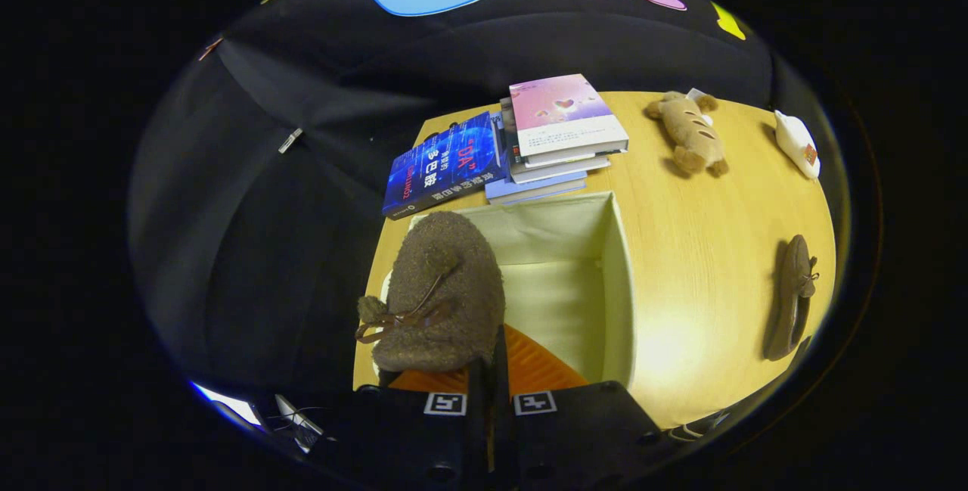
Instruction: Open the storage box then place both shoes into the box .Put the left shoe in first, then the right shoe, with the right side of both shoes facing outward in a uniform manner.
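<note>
A fuzzy brown shoe (439,290) with a lace bow hangs just ahead of my fingers, toe pointing away. My gripper (490,362) is shut on its rear edge, which shows as a thin dark strip between the fingers. The shoe hovers over the left part of the open cream fabric storage box (616,279), and the part of the box's inside that I can see is bare. The second brown shoe (790,298) lies on its side on the wooden table (703,249), well to the right of the box.
Beyond the box, a stack of books (560,135) sits with a blue book (446,162) leaning beside it. A tan plush toy (688,132) and a white object (798,143) lie at the table's far right. The table's left edge runs close beside the box.
</note>
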### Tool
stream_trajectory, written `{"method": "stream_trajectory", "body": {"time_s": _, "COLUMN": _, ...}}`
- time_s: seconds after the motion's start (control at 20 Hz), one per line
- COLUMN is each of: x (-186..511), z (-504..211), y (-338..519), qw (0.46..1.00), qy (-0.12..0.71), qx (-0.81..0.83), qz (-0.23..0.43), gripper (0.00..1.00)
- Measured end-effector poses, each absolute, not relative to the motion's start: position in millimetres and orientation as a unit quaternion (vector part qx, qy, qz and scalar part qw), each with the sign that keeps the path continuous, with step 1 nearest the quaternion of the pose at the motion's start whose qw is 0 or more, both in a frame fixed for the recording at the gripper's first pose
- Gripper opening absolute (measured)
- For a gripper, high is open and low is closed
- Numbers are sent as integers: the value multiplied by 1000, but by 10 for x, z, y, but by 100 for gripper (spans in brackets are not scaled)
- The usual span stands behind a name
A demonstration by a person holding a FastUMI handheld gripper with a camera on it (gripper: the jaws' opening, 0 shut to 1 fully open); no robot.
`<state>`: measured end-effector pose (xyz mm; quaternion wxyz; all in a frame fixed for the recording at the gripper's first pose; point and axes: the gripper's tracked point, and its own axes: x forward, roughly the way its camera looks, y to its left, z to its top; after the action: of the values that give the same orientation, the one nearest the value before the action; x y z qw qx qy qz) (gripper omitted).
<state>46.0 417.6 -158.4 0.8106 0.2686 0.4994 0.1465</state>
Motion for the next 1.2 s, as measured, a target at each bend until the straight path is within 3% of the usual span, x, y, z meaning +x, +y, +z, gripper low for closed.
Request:
{"method": "stream_trajectory", "body": {"time_s": 0.05, "x": 415, "z": -1568, "y": 4240, "qw": 805, "qy": 502, "qx": 276, "qz": 156, "gripper": 16}}
{"method": "stream_trajectory", "body": {"time_s": 0.25, "x": 437, "z": -1522, "y": 4290, "qw": 802, "qy": 498, "qx": 280, "qz": 174, "gripper": 88}}
{"method": "stream_trajectory", "body": {"time_s": 0.35, "x": 442, "z": -1488, "y": 4270, "qw": 803, "qy": 495, "qx": 278, "qz": 179, "gripper": 97}}
{"method": "stream_trajectory", "body": {"time_s": 0.9, "x": 145, "z": -1232, "y": 3465, "qw": 810, "qy": 472, "qx": 273, "qz": 216, "gripper": 97}}
{"method": "stream_trajectory", "body": {"time_s": 1.2, "x": -112, "z": -1486, "y": 2329, "qw": 820, "qy": 477, "qx": 266, "qz": 171, "gripper": 97}}
